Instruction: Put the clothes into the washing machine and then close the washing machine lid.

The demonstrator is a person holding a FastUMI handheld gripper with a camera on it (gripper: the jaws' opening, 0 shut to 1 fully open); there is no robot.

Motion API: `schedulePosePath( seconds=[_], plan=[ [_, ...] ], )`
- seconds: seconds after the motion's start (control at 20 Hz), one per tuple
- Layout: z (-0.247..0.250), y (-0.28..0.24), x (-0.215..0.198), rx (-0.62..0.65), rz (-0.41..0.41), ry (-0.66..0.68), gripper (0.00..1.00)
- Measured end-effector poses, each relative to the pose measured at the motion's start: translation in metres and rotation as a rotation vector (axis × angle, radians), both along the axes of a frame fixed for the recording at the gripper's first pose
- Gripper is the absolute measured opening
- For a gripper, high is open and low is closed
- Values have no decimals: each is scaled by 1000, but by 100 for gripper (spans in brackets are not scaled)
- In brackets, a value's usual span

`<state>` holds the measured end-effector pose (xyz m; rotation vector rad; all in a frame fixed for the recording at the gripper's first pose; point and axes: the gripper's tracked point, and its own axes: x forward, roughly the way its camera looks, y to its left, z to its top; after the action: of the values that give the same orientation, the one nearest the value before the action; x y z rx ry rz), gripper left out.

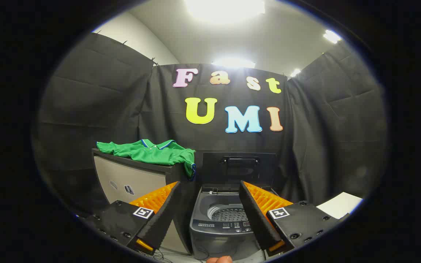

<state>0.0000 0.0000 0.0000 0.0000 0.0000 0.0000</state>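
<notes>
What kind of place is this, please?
Probably a recording booth set up as a small laundry corner: black cloth walls, a top-loading washing machine with its lid raised, and a green shirt on a cabinet. The claw is open.

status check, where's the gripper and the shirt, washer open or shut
Gripper open, empty, short of the washing machine. Green shirt lies on the cabinet beside it, untouched. Lid up, drum empty; nothing blocking.

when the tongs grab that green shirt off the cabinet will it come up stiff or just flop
Probably floppy: the green shirt lies crumpled on the cabinet, one end already drooping over its edge. It looks thin, so likely light. Pinched at one spot by the open tongs, it would probably dangle and could catch on the washing machine rim.
</notes>
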Motion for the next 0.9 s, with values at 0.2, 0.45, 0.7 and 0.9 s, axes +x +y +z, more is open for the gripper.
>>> schedulePosePath(
  seconds=[0.2, 0.45, 0.7, 0.9],
  plan=[
    [-2, 1, 0, -4, 3, 6, 98],
    [-3, 4, 2, -11, 11, 9, 98],
    [-1, 1, 4, -14, 2, 3, 98],
    [-2, 0, 6, -8, -2, 5, 98]
  ],
)
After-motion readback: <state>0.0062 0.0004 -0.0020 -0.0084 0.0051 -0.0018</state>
